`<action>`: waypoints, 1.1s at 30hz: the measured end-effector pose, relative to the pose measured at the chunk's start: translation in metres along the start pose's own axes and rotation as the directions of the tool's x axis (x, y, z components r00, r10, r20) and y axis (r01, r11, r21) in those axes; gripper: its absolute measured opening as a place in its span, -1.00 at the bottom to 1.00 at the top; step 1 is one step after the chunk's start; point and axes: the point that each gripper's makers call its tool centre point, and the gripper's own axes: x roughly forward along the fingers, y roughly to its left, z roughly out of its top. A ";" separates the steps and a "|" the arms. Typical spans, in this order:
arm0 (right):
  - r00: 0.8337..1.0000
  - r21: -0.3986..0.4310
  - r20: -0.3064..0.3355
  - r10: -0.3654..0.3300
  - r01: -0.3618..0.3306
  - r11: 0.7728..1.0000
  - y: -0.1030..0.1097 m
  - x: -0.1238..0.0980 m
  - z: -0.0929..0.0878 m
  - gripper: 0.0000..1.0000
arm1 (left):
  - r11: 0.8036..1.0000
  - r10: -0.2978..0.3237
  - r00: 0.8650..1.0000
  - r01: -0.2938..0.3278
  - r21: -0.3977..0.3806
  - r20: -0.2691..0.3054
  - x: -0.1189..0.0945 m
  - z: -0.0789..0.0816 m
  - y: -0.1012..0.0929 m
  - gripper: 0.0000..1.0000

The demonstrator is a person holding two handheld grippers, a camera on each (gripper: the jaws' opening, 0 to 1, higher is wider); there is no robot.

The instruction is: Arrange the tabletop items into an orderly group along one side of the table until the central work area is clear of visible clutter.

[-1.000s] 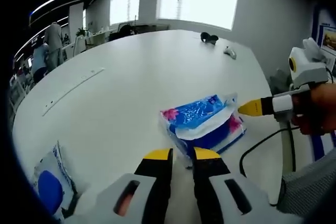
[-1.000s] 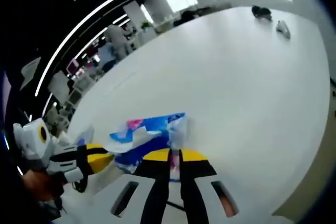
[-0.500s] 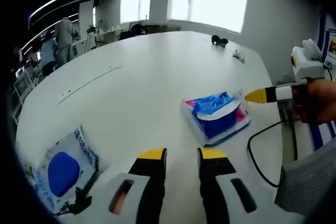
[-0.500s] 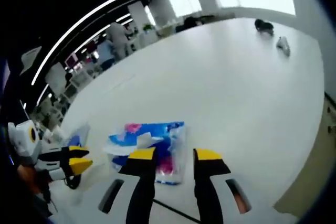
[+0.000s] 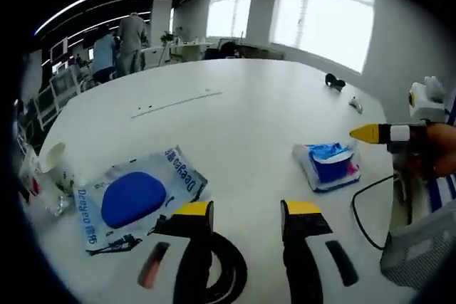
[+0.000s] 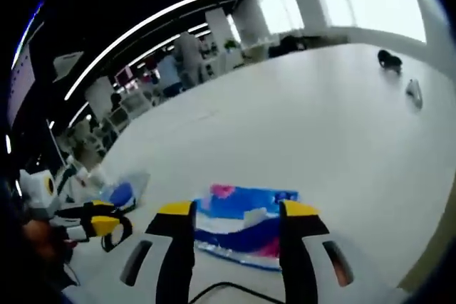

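While both grippers hang low over the white round-edged table (image 5: 235, 112), neither has hold of anything. In the left gripper view the left gripper (image 5: 246, 213) rises from the bottom with its yellow-tipped jaws set wide apart, bare tabletop showing in the gap. A loop of black cable (image 5: 231, 275) lies under and between the jaw bases. Just beyond the left jaw tip lies a clear plastic bag with a dark blue oval pad inside (image 5: 135, 196), flat on the table, printed lettering along its near edge. Farther out toward the table's left edge sits crumpled white-and-clear packaging (image 5: 51, 176) — what it holds is not clear.

The blue, white and pink soft pack of tissues (image 5: 329, 165) lies flat near the table's right edge, well apart from the bag. The right gripper (image 5: 369, 133) enters that view from the right, held level in a person's hand (image 5: 434, 151), its yellow tip just above and beside the far corner of the pack; touching or not, cannot tell.

In the right gripper view the right gripper (image 6: 239, 211) shows jaws spread wide, the tissue pack (image 6: 246, 226) lying on the table just beyond and between the tips — not clasped. The left gripper (image 6: 100, 222) comes in low at the left, tips parted. The bag with the blue pad (image 6: 121, 194) lies just beyond it. Two small dark and pale objects (image 6: 399, 69) rest far across the table.
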 end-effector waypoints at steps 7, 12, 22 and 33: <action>0.997 -0.047 -0.003 0.072 -0.072 0.996 0.027 0.010 0.004 0.02 | 0.993 0.097 0.993 -0.093 -0.074 0.061 -0.028 0.010 0.042 -0.16; 0.991 -0.092 -0.016 0.131 -0.132 0.987 0.053 0.018 0.007 0.12 | 0.985 0.143 0.986 -0.133 -0.112 0.083 -0.046 0.008 0.062 -0.10; 0.972 -0.141 -0.064 0.227 -0.234 0.962 0.093 0.032 0.003 0.37 | 0.965 0.207 0.973 -0.186 -0.186 0.104 -0.074 -0.008 0.086 0.14; 0.945 -0.176 -0.103 0.310 -0.324 0.930 0.128 0.042 -0.004 0.63 | 0.937 0.273 0.951 -0.229 -0.264 0.146 -0.101 -0.017 0.112 0.47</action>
